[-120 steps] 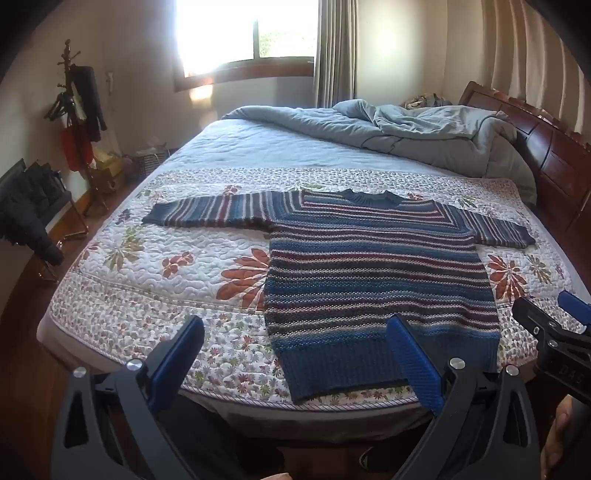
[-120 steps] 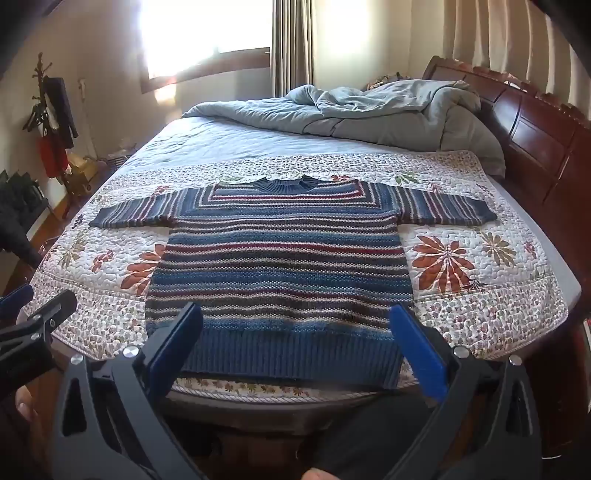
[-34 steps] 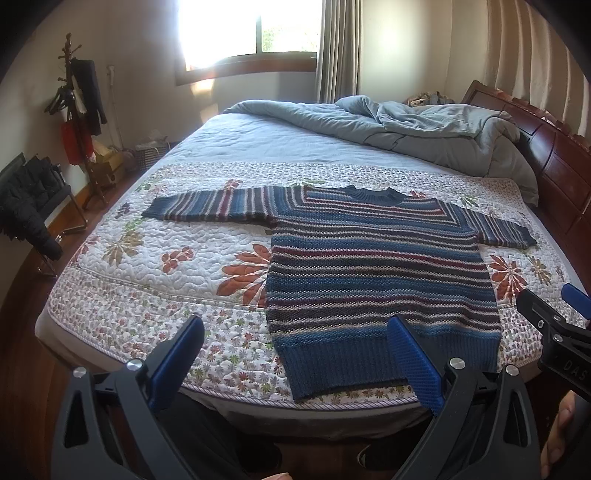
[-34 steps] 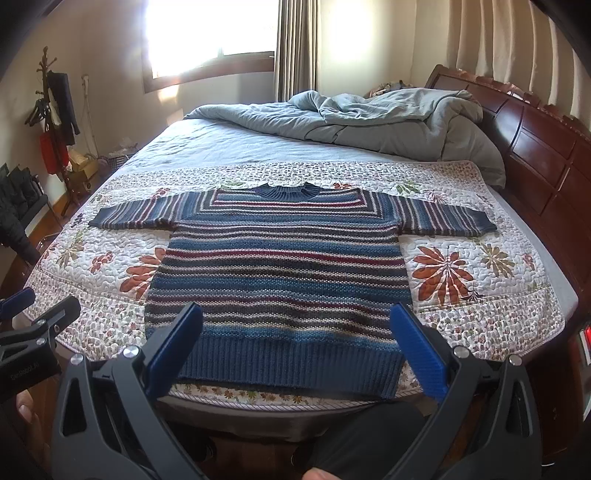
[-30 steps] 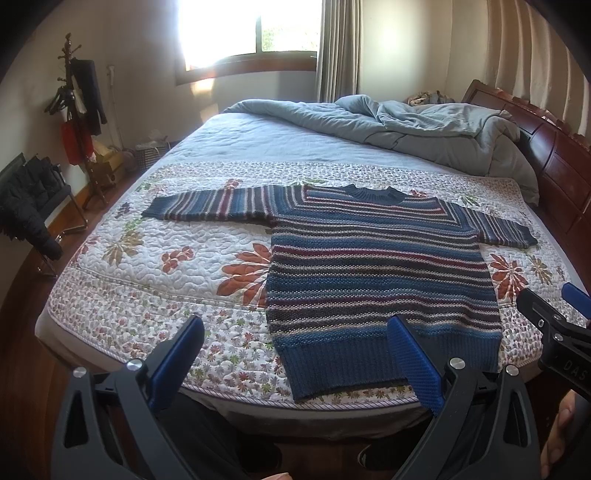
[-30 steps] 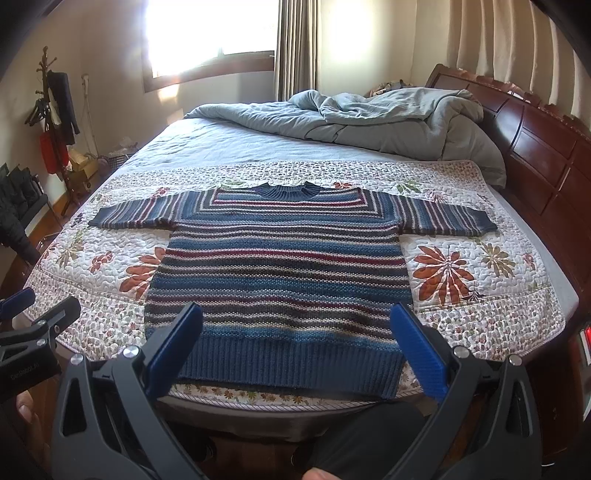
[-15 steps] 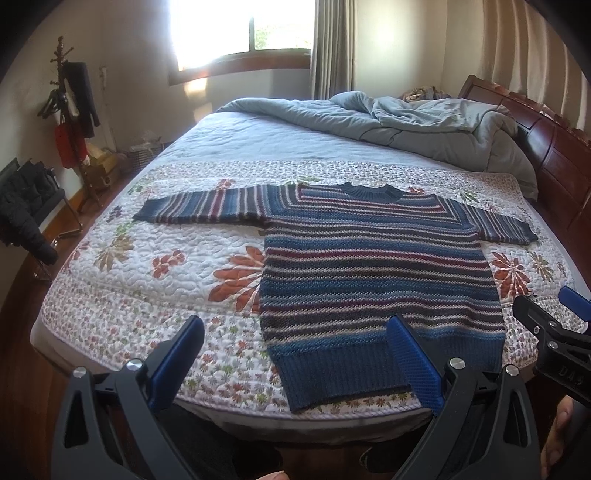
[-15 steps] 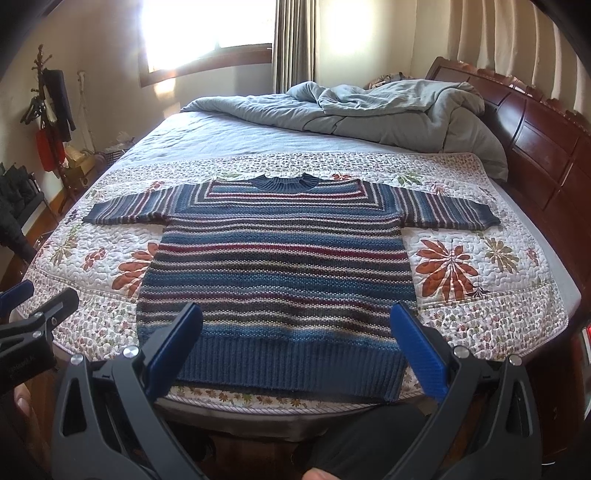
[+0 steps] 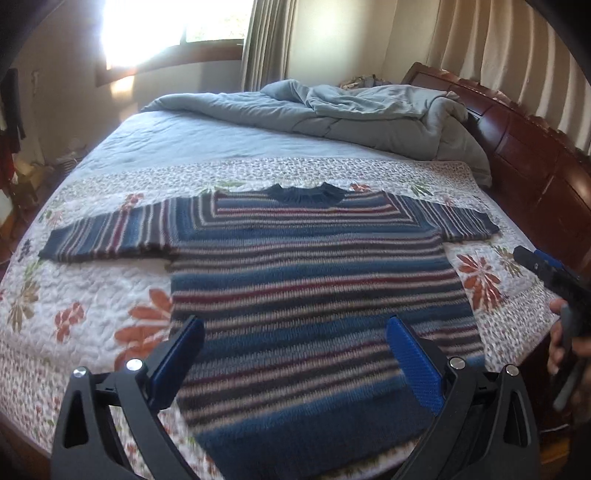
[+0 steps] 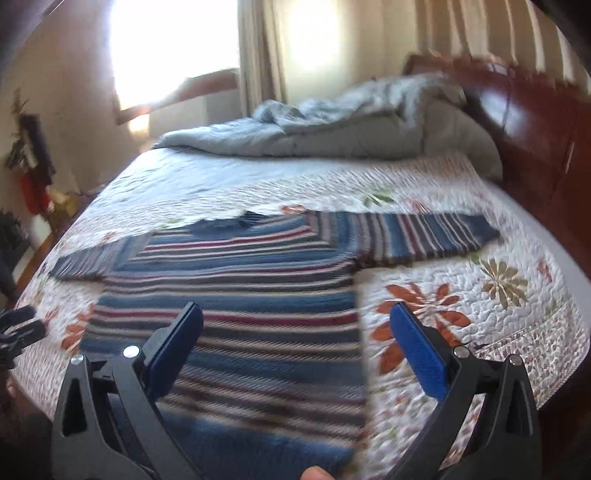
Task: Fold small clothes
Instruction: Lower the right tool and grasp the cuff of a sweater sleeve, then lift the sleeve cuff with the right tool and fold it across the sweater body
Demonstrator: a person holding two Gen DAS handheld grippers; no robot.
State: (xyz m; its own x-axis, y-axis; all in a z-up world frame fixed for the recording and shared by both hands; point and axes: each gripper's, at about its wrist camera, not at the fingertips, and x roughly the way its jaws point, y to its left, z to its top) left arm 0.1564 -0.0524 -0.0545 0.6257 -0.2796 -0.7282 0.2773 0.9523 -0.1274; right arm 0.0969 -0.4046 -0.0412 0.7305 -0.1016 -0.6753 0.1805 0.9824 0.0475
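Both grippers have advanced over the bed [image 9: 155, 140]. The sweater [image 9: 310, 280] lies flat on the quilt [image 9: 74, 295] (sleeves spread). Left gripper [image 9: 293, 354] fingers stand apart above its hem; right gripper [image 10: 295, 336] fingers stand apart over its right edge, empty.

Daylight pours in through the window [image 9: 177, 33] at the far wall, blown out to pure white glare, and it washes the wall beside it. The bed [image 9: 229, 147] is evenly lit with soft shadows. The right wrist view is smeared with motion blur; the left is sharper, blurring only on the near sweater [image 9: 314, 295]. Fisheye bending curves the headboard [image 9: 535, 162], and the corners go black.
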